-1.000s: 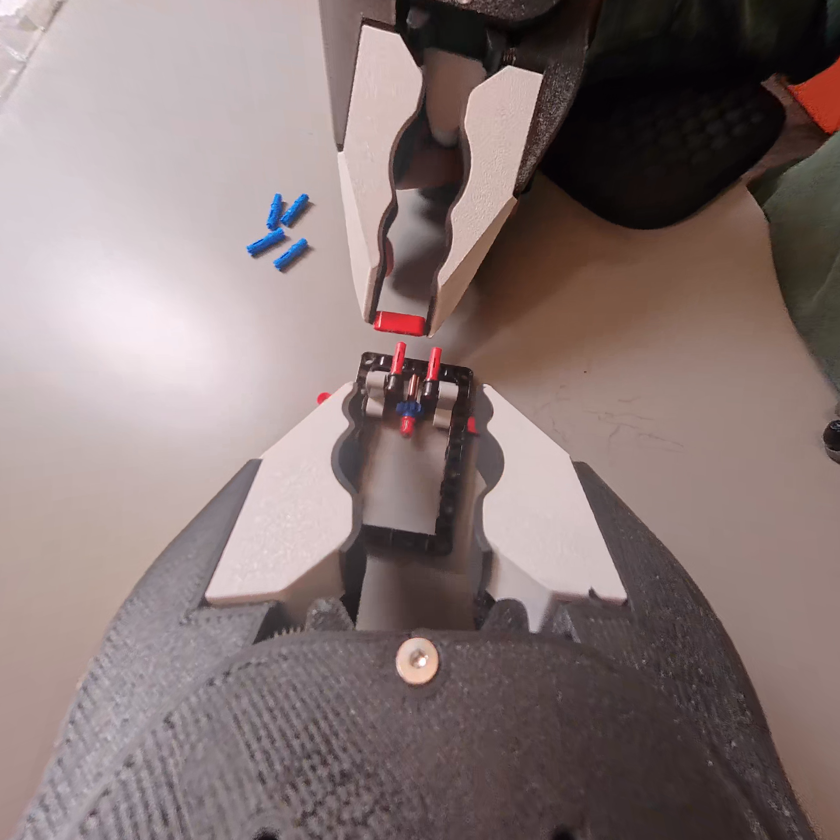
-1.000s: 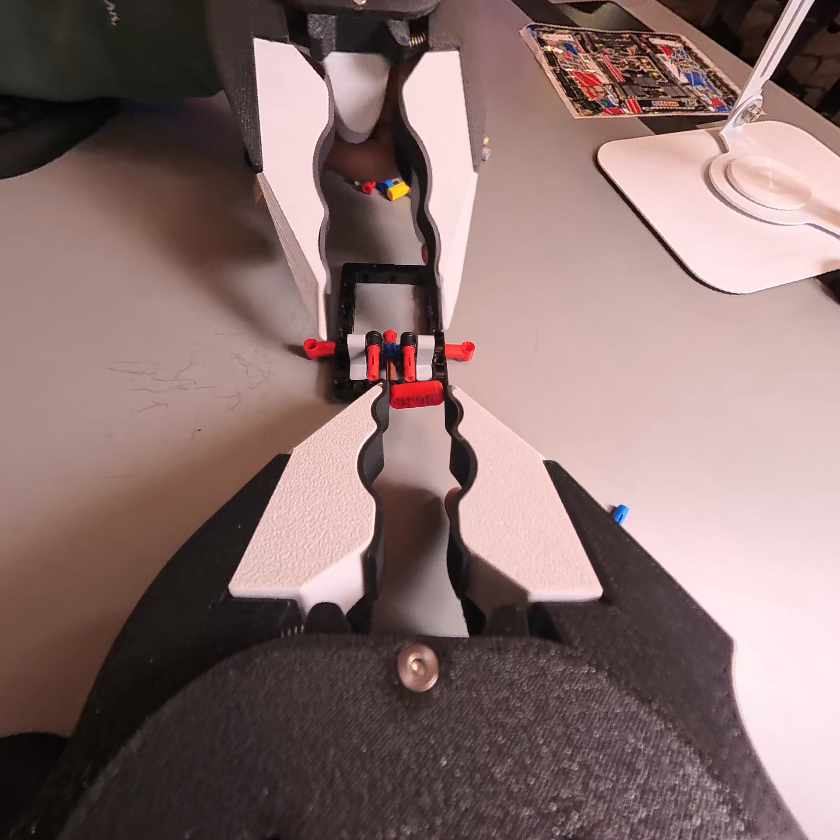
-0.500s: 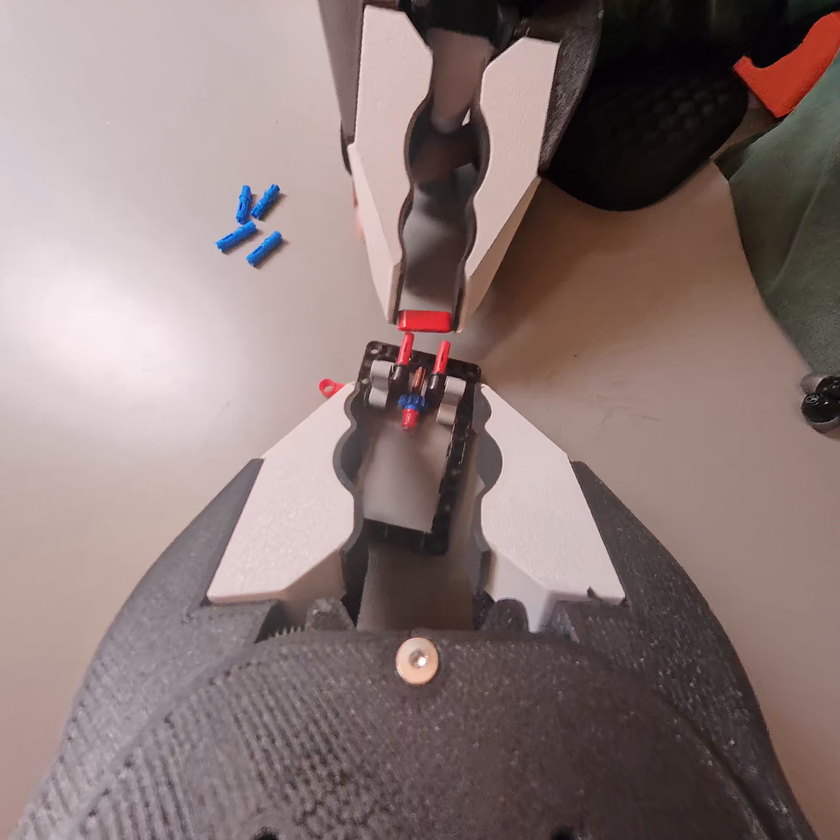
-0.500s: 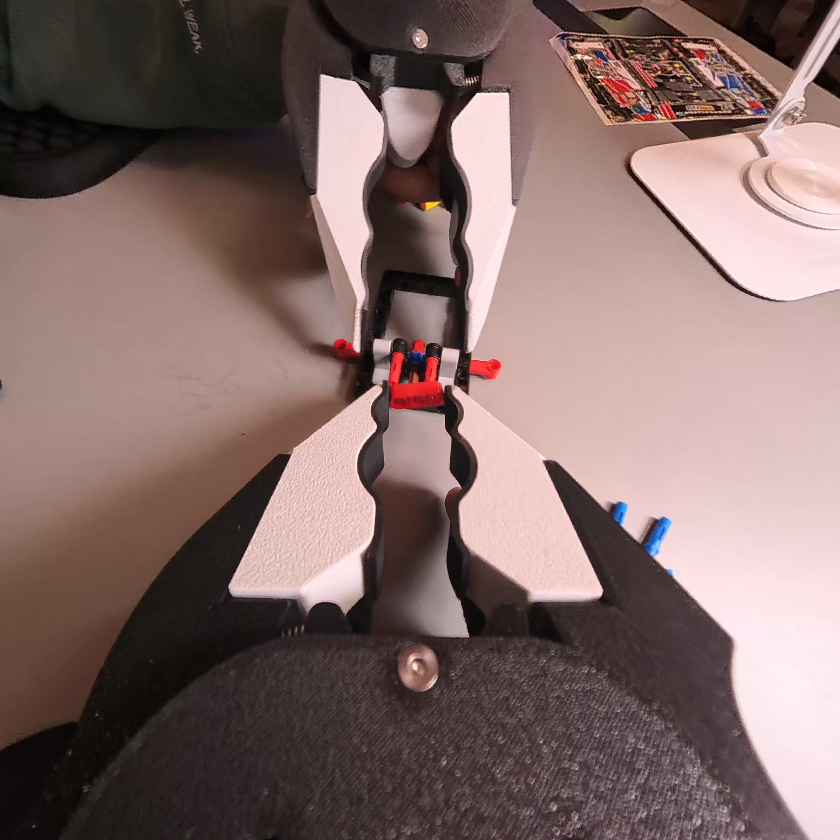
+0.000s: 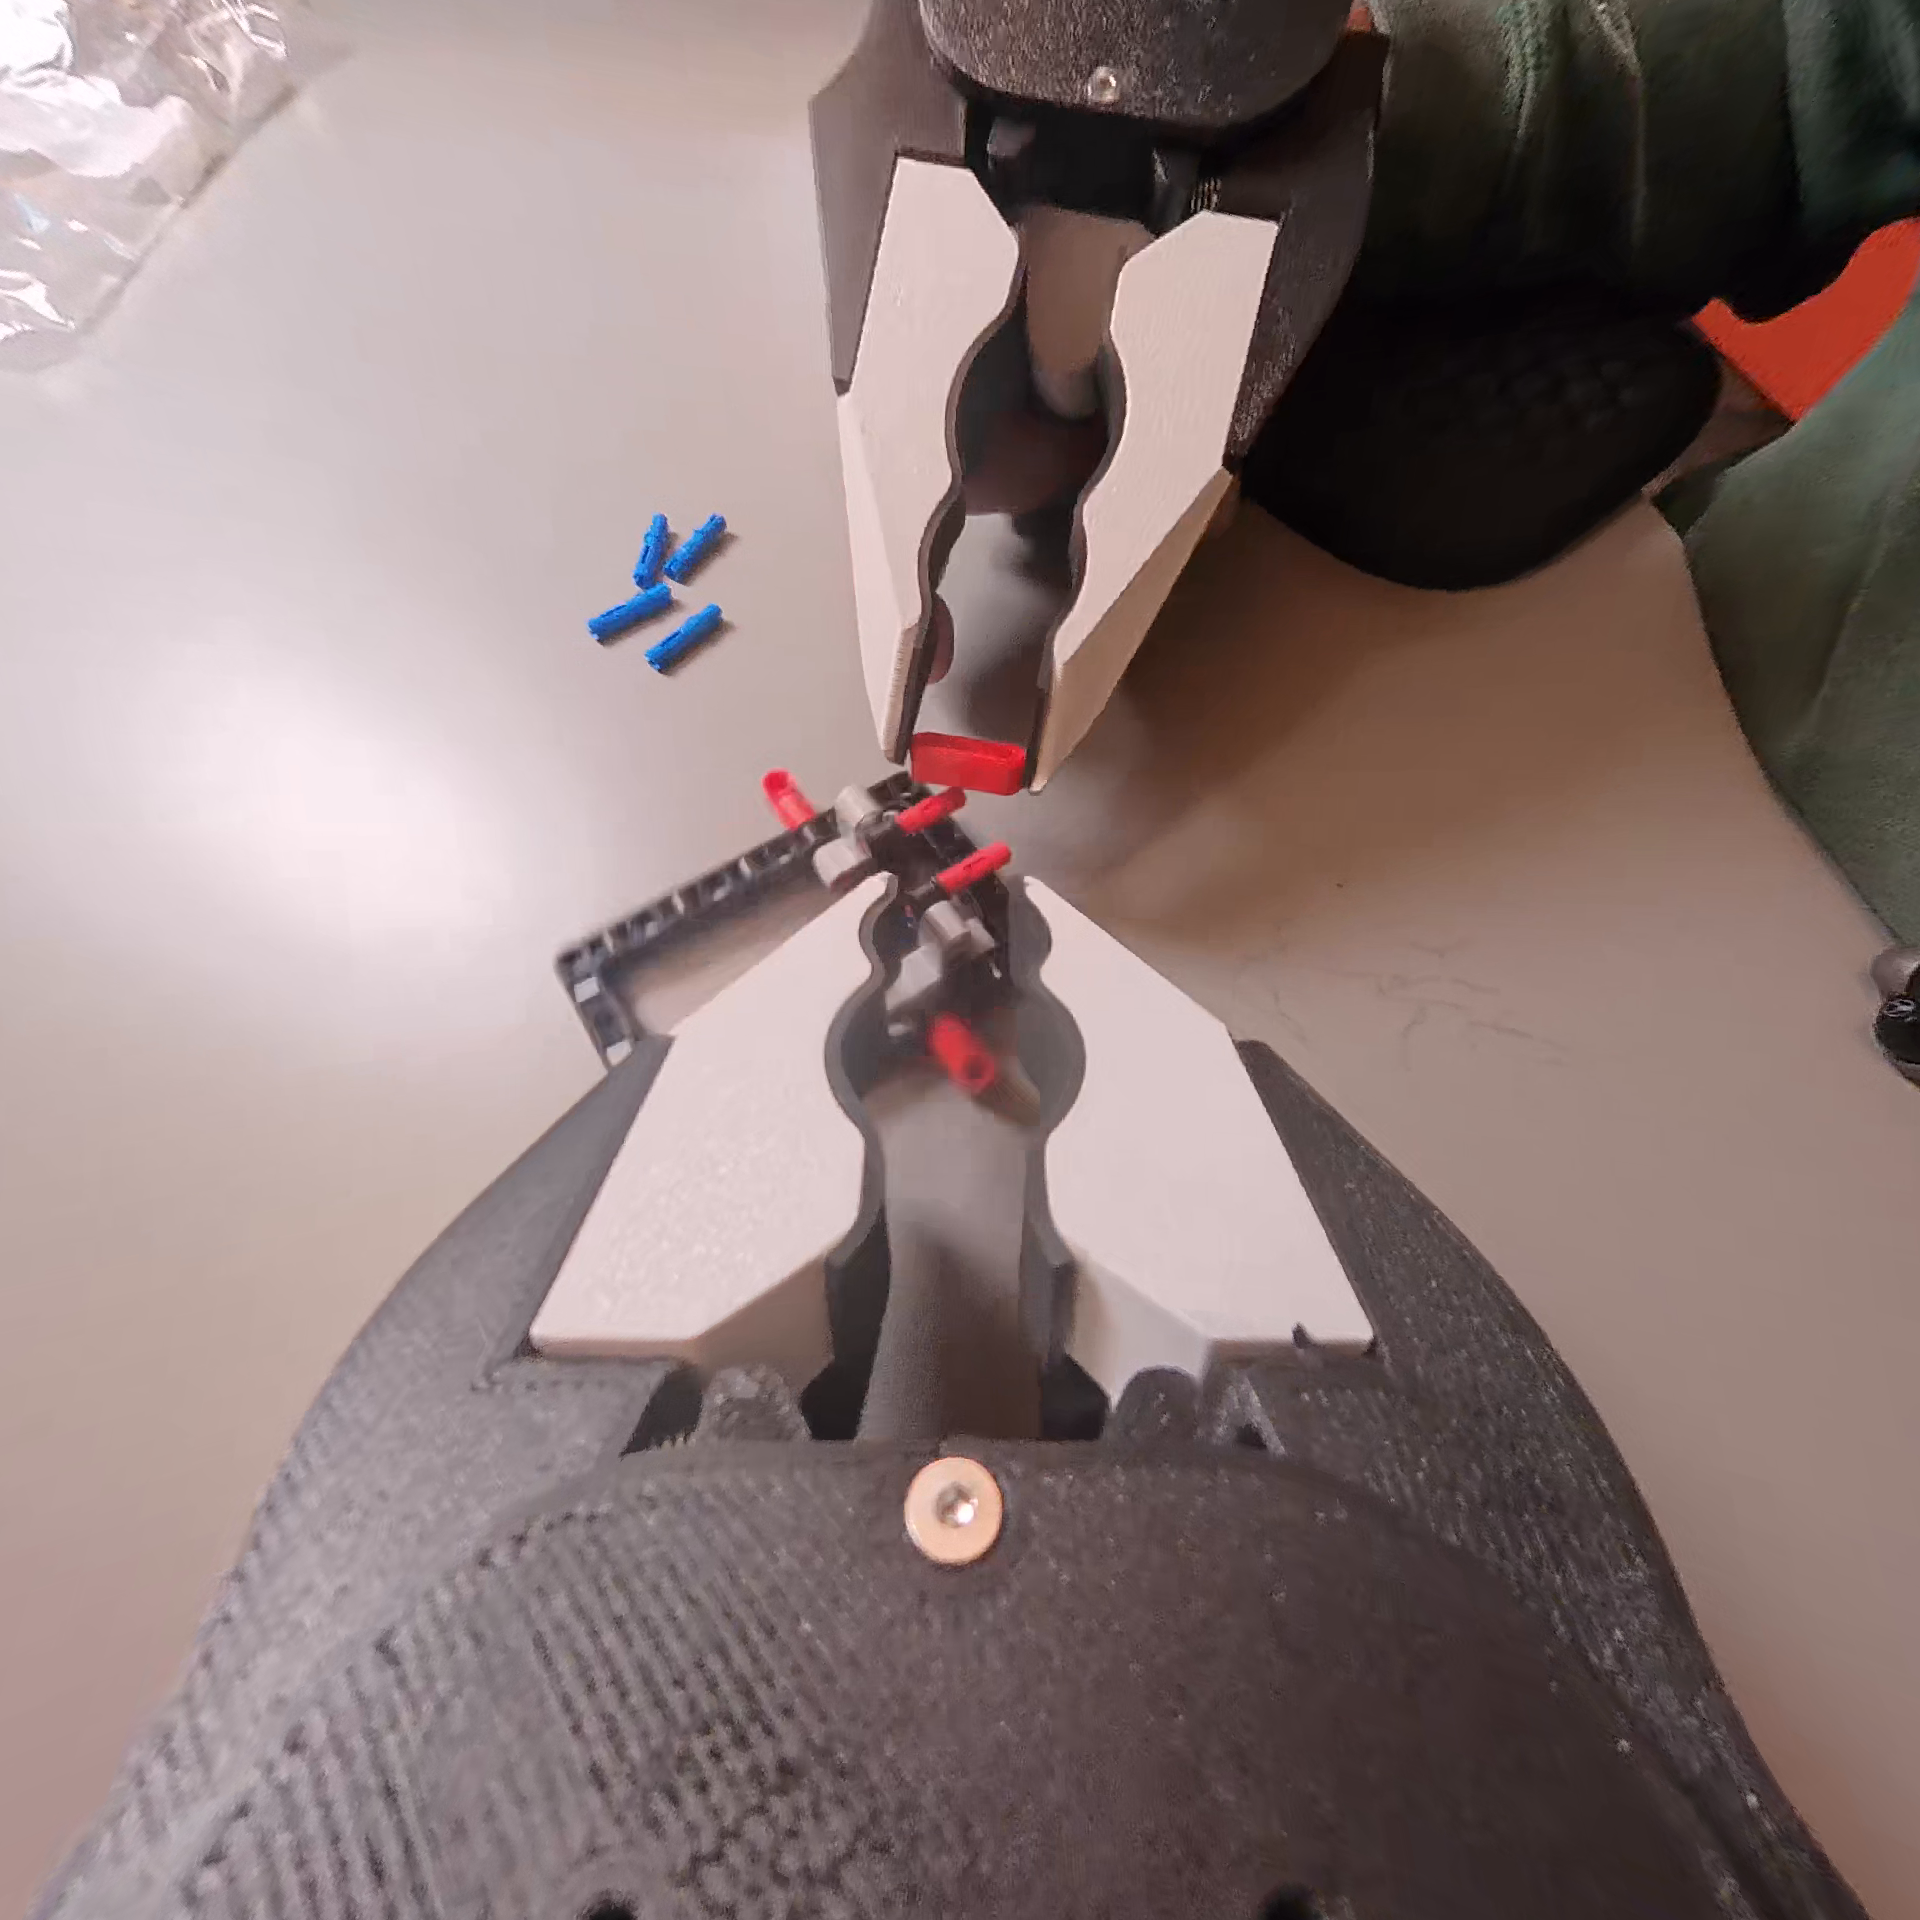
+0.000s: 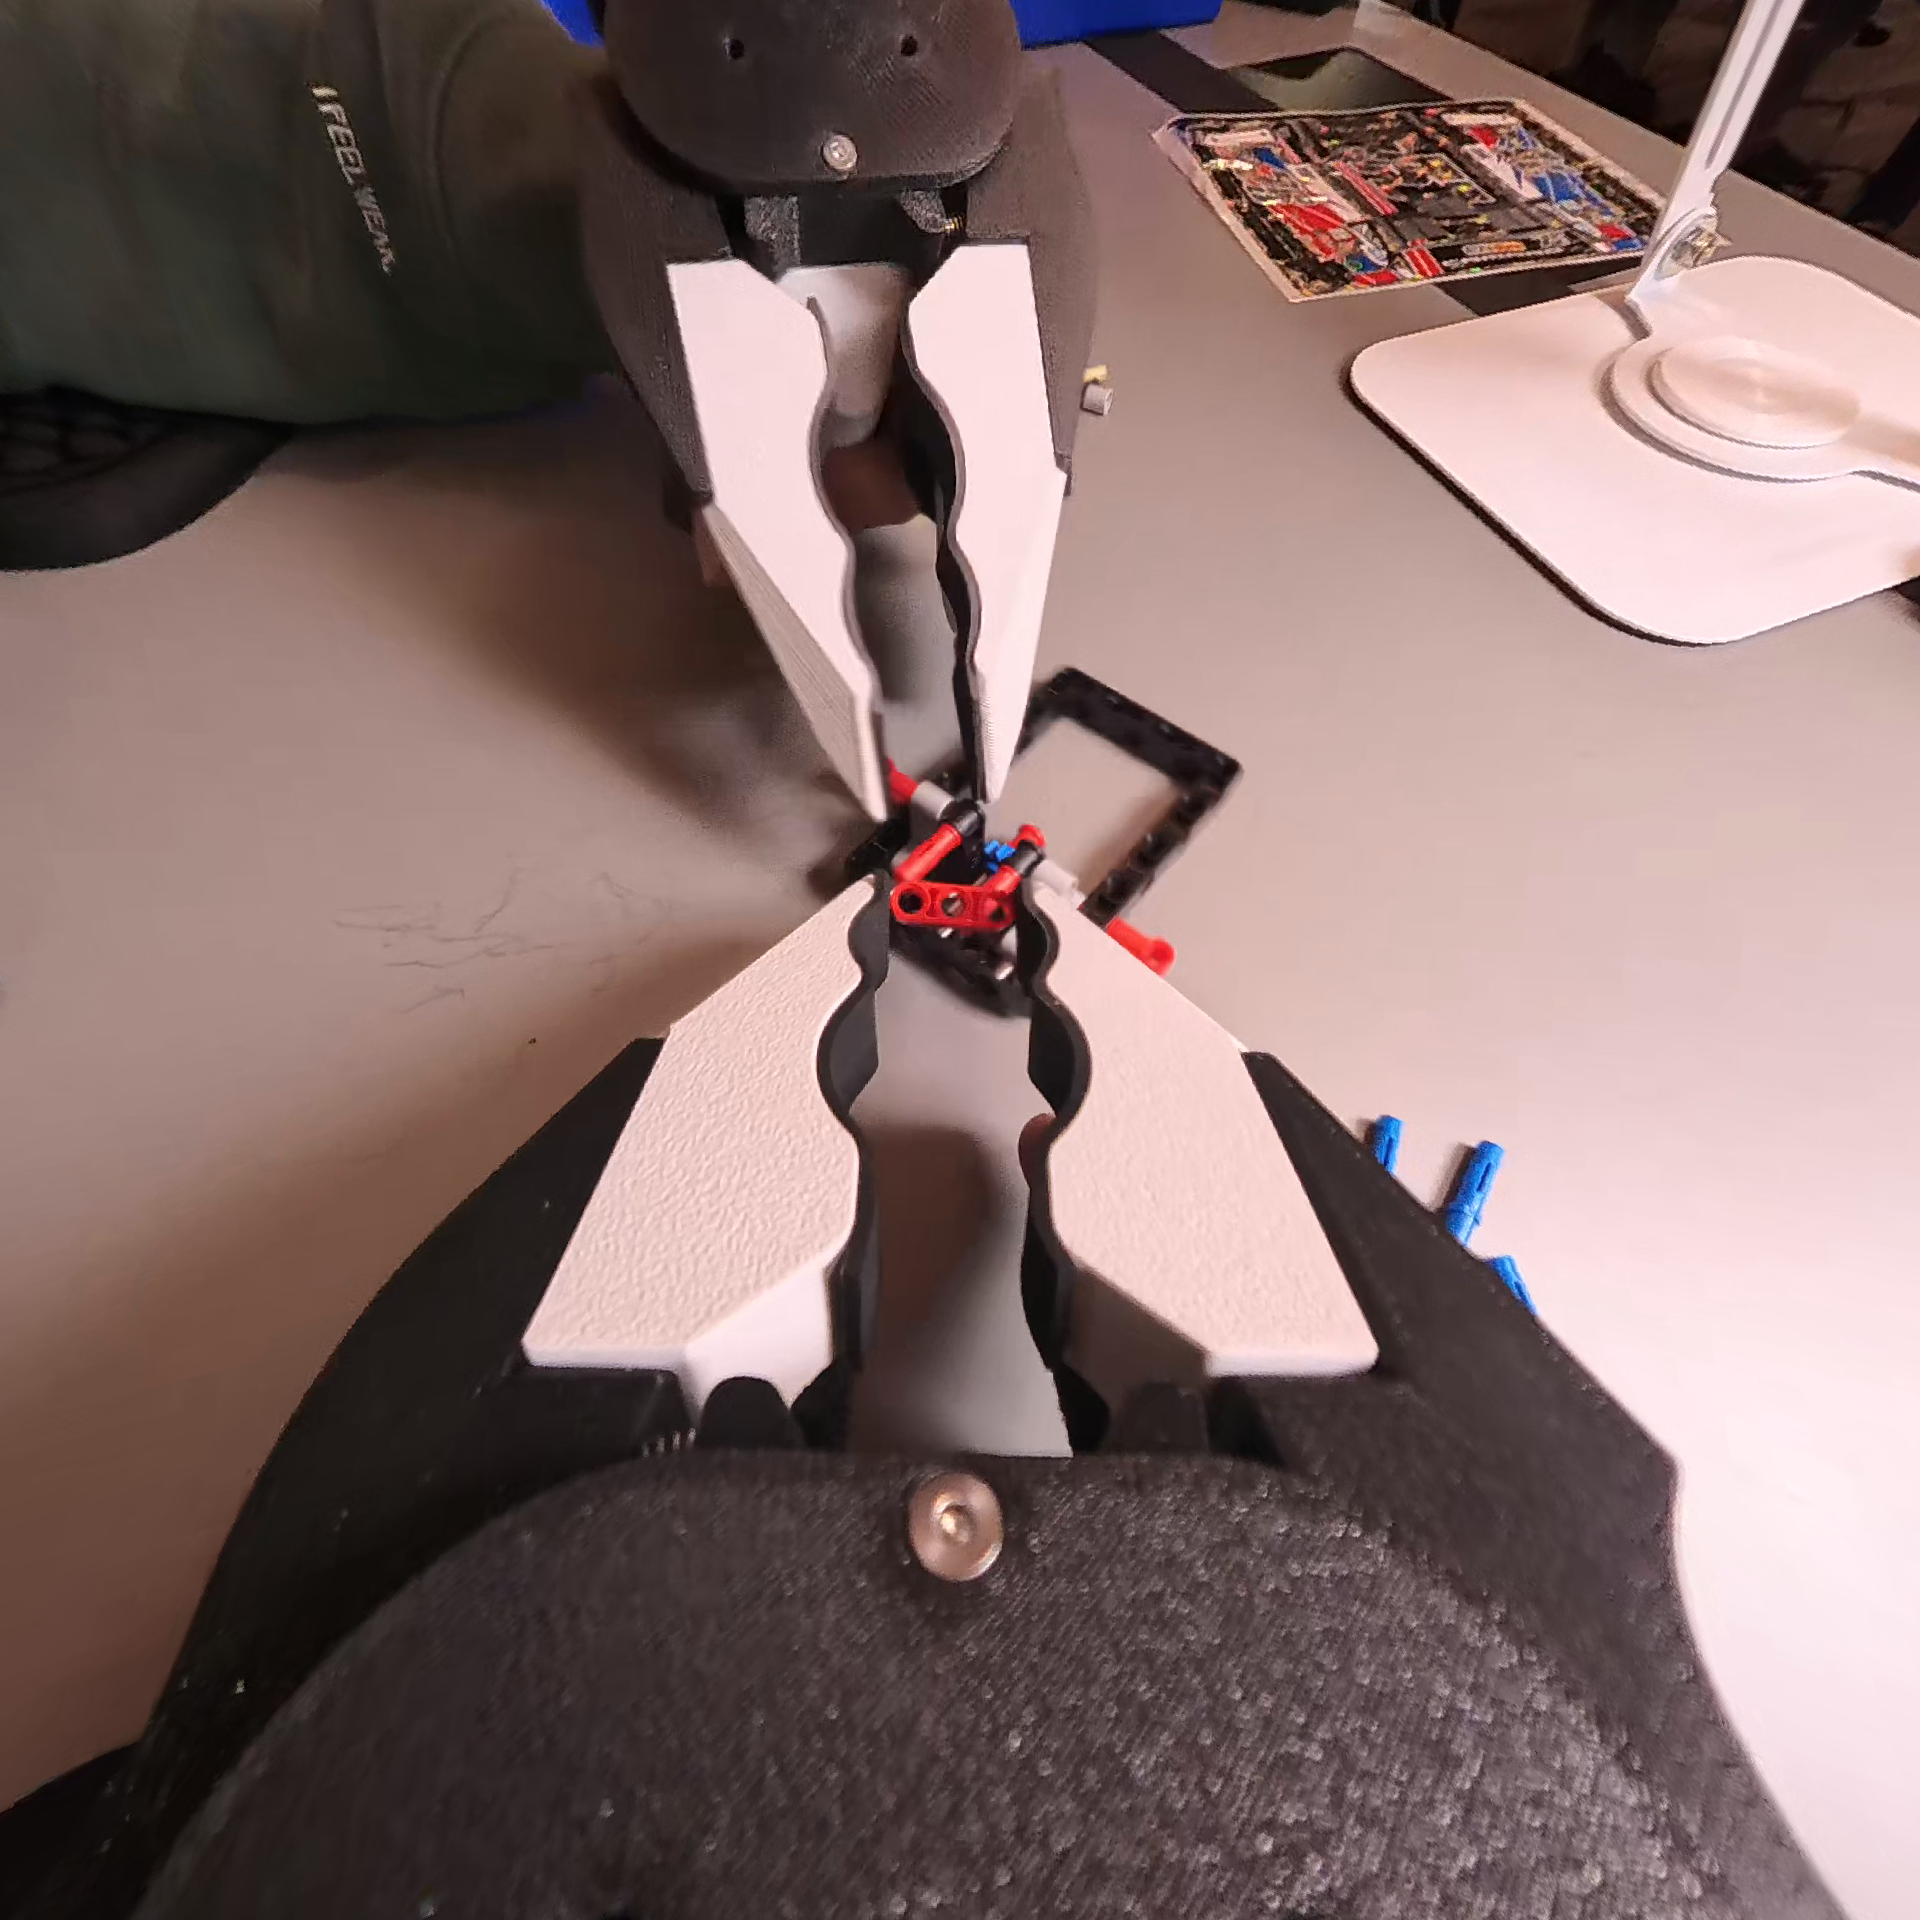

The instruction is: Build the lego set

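A black rectangular lego frame (image 5: 717,894) carries grey connectors, a blue gear and two red pins (image 5: 971,868) at one end. My left gripper (image 5: 956,894) is shut on that end, and the frame sticks out to its left. In the right wrist view the frame (image 6: 1143,800) lies behind the left gripper's tips (image 6: 935,795). My right gripper (image 6: 951,904) is shut on a short red beam (image 6: 951,906). It holds the beam against the tips of the two red pins. The beam (image 5: 966,761) and right gripper (image 5: 968,764) also show opposite in the left wrist view.
Several loose blue pins (image 5: 660,592) lie on the grey table, also seen beside my right gripper (image 6: 1475,1195). A clear plastic bag (image 5: 104,156) lies far left. An instruction sheet (image 6: 1403,187) and a white lamp base (image 6: 1662,468) are at the right. A green sleeve (image 6: 260,208) rests behind. Left and right tips are no more than a few centimetres apart.
The frame has swung from lengthwise between my left fingers to sticking out sideways, and the left fingers have closed narrower on its pin end. The red beam stays at the pins.
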